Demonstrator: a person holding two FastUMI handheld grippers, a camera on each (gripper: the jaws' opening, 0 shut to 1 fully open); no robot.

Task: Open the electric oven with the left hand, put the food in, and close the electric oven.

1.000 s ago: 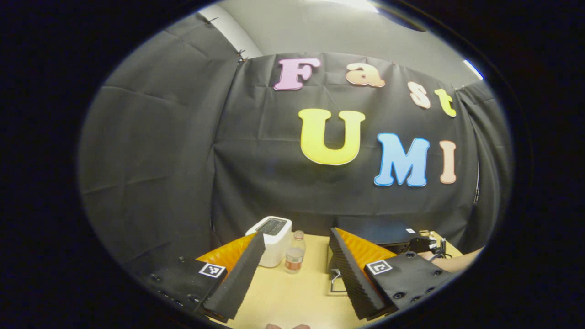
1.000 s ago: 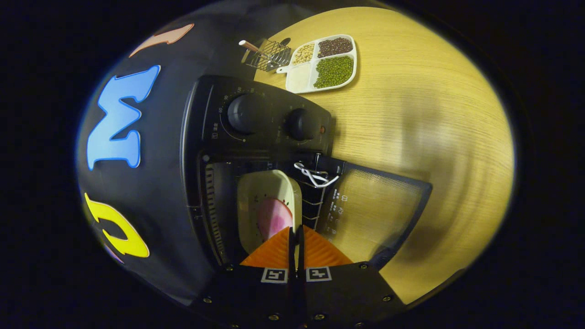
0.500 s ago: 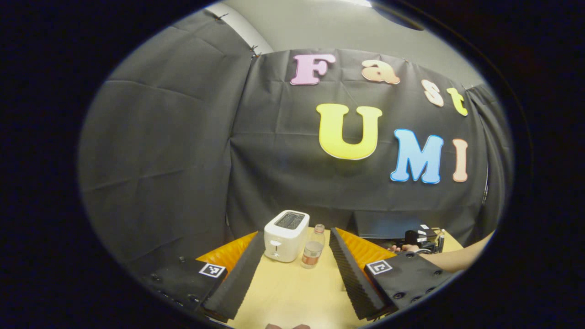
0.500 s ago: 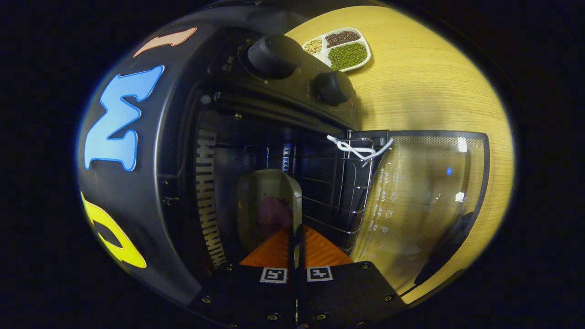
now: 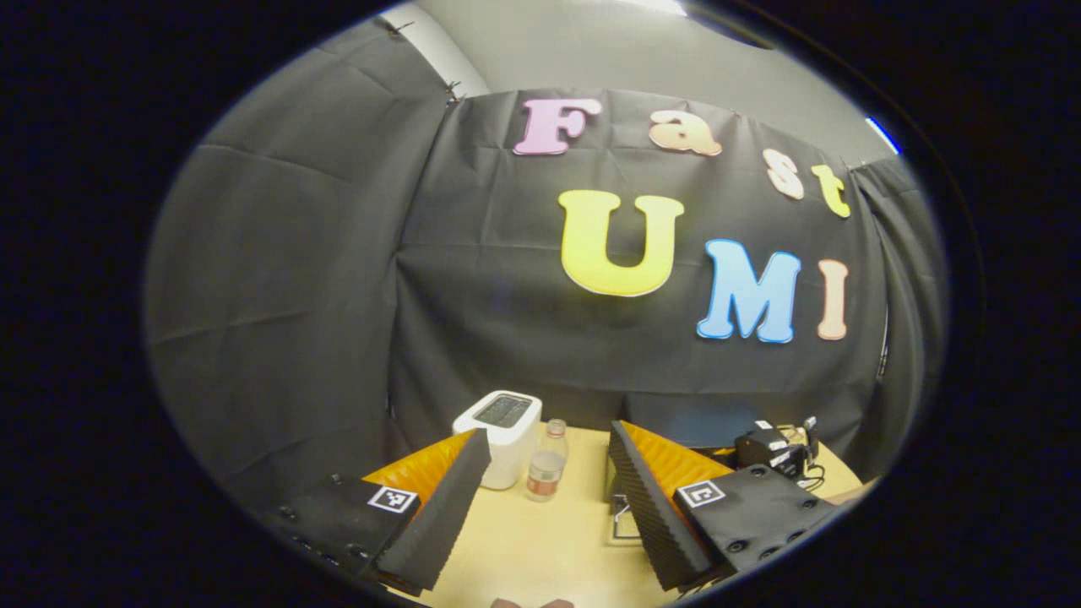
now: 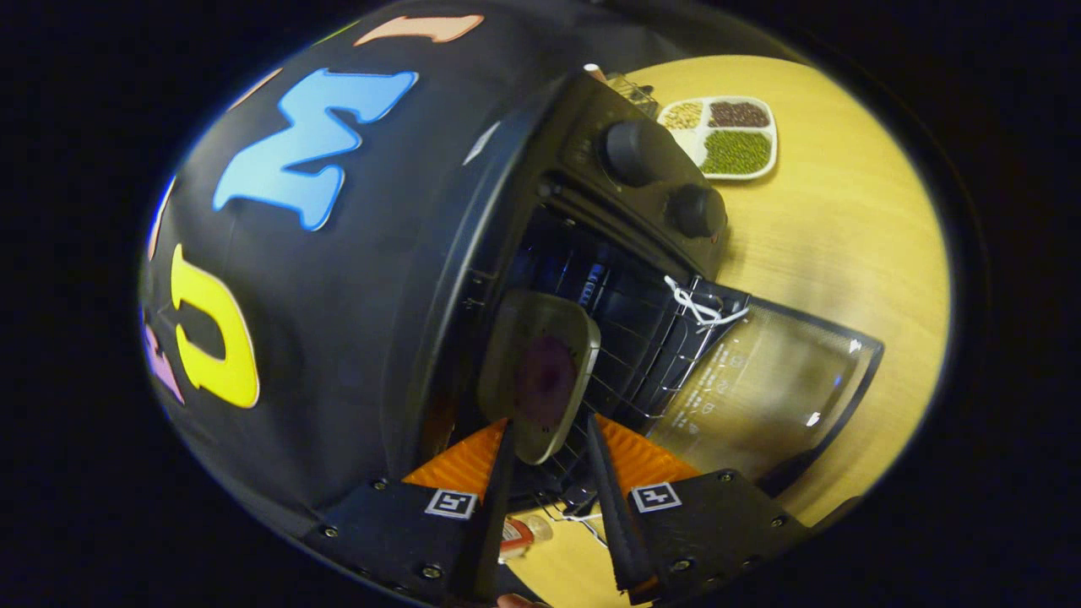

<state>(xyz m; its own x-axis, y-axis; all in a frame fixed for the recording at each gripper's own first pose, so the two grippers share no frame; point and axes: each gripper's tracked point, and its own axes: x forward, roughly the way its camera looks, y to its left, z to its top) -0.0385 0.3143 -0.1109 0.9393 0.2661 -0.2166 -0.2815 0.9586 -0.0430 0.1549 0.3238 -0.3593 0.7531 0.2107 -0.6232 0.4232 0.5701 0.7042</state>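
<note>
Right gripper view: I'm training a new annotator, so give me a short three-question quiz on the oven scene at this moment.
1. True or false: the oven door is open.
2. Where does the plate of food sit? A) on the table by the bean tray B) on the wire rack inside the oven C) on top of the oven
3. Fill in: the right hand-held gripper has its fingers ____ , with the plate's near edge between them, not clamped.

Key: 1 true. 2 B: the plate lies on the wire rack inside the oven. 3 open.
</note>
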